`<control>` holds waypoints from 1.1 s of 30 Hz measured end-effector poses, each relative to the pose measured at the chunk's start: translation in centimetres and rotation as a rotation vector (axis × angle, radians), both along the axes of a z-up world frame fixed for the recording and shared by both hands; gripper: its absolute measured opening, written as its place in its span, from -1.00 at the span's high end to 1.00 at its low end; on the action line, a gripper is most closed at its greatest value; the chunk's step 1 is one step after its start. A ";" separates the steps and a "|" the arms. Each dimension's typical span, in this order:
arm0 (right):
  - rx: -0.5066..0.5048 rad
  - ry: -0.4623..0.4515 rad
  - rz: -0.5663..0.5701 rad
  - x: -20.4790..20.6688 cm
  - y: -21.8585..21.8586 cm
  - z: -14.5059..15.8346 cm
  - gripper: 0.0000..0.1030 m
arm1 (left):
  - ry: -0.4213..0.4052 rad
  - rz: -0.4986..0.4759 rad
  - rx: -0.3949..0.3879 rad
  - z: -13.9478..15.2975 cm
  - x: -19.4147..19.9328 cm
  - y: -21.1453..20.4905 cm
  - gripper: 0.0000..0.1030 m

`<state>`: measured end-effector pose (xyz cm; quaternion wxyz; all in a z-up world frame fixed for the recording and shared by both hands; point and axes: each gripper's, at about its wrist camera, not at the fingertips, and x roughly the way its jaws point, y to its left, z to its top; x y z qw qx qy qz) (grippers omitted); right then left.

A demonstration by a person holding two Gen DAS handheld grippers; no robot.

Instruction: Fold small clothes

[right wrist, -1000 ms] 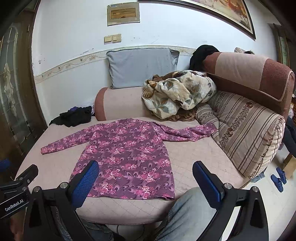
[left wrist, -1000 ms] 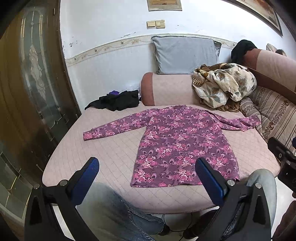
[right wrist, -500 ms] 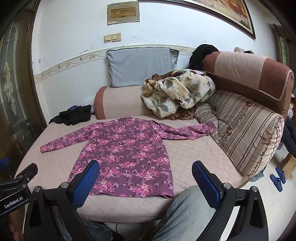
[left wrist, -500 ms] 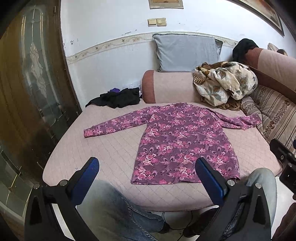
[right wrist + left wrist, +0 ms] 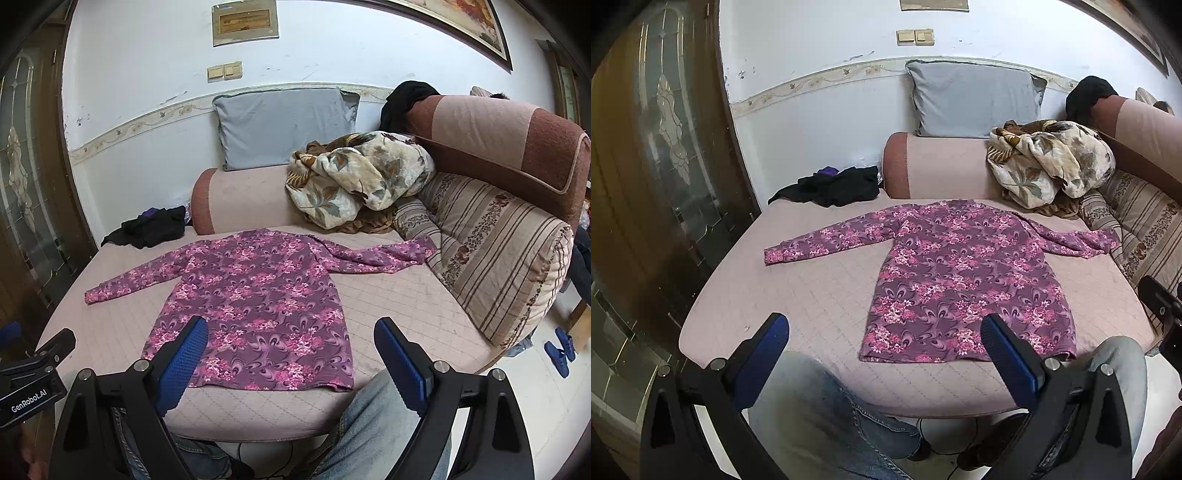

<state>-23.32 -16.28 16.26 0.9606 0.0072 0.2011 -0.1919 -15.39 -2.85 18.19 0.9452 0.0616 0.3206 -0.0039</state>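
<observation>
Item count, sofa and surroundings.
One purple floral long-sleeved top [image 5: 255, 295]; one grey pillow [image 5: 284, 125]; one crumpled floral blanket [image 5: 354, 177]; one heap of dark clothes [image 5: 151, 227]; two blue slippers [image 5: 559, 349]; two wall switches [image 5: 224, 71]; two tongs, left tongs [image 5: 884, 350] and right tongs [image 5: 290, 356].

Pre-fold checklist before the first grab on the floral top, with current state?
1. Floral top laid flat on the sofa seat, hem toward the person: ok.
2. Left sleeve straight and flat: ok.
3. Right sleeve flat: not ok, its cuff rides up against the striped cushion.
4. Left gripper open, nothing between the fingers: ok.
5. Right gripper empty: ok; its fingers are closing slightly.
6. Black clothes pile apart from the top: ok.
</observation>
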 end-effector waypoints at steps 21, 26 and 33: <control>0.049 0.024 0.036 1.0 0.0 -0.7 -0.82 | 0.023 0.009 -0.003 -0.8 0.7 0.4 -1.00; 0.089 0.095 0.036 2.0 -0.5 -1.3 -0.82 | 0.040 0.012 -0.010 -1.5 1.3 0.3 -1.00; 0.105 0.112 0.035 2.9 -1.1 -2.2 -0.82 | 0.070 0.003 0.001 -2.3 2.4 -0.4 -1.00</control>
